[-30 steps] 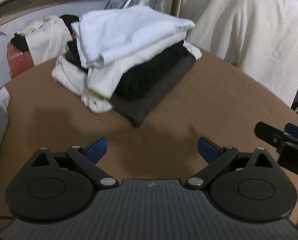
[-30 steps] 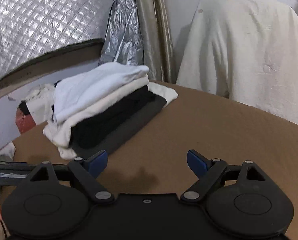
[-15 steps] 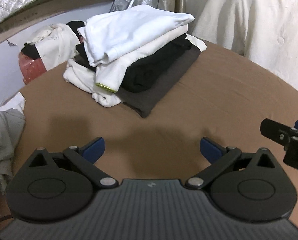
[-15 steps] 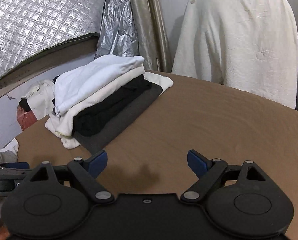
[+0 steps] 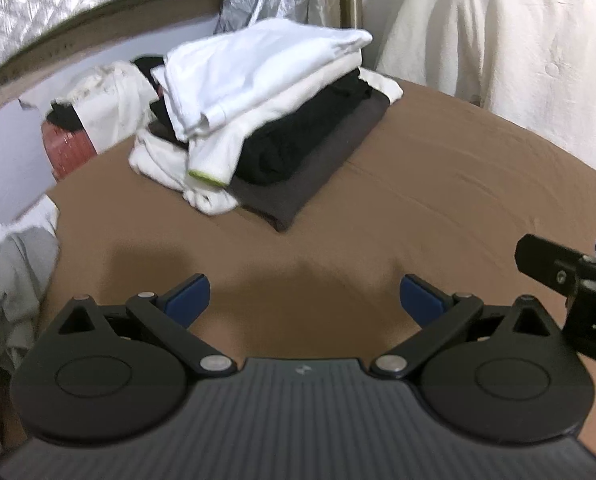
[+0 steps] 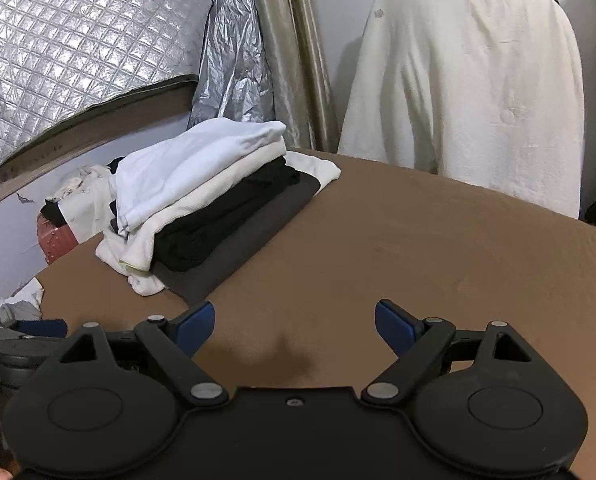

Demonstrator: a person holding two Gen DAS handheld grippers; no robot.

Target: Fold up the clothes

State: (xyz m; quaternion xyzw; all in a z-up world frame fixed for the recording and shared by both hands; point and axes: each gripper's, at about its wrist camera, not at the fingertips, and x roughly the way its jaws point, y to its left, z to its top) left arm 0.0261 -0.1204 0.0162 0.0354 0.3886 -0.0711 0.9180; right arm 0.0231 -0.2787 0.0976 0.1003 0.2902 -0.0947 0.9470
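Observation:
A stack of folded clothes [image 5: 265, 120], white on top, then cream, black and dark grey, sits at the far left of the brown table [image 5: 438, 184]; it also shows in the right wrist view [image 6: 201, 200]. My left gripper [image 5: 304, 300] is open and empty, hovering over bare table short of the stack. My right gripper [image 6: 293, 322] is open and empty over the table, with the stack ahead to its left. The right gripper shows at the right edge of the left wrist view [image 5: 570, 272].
Unfolded white and grey clothes [image 5: 13, 264] hang off the table's left edge. A cream cloth covers a chair [image 6: 478, 112] behind the table. A red container with clothes [image 5: 69, 148] stands at the back left. A silver quilted sheet [image 6: 57, 48] leans on the wall.
Both grippers have drawn back slightly from the stack and stayed open. The left view has swung a little, bringing the unfolded pile at the left edge into view.

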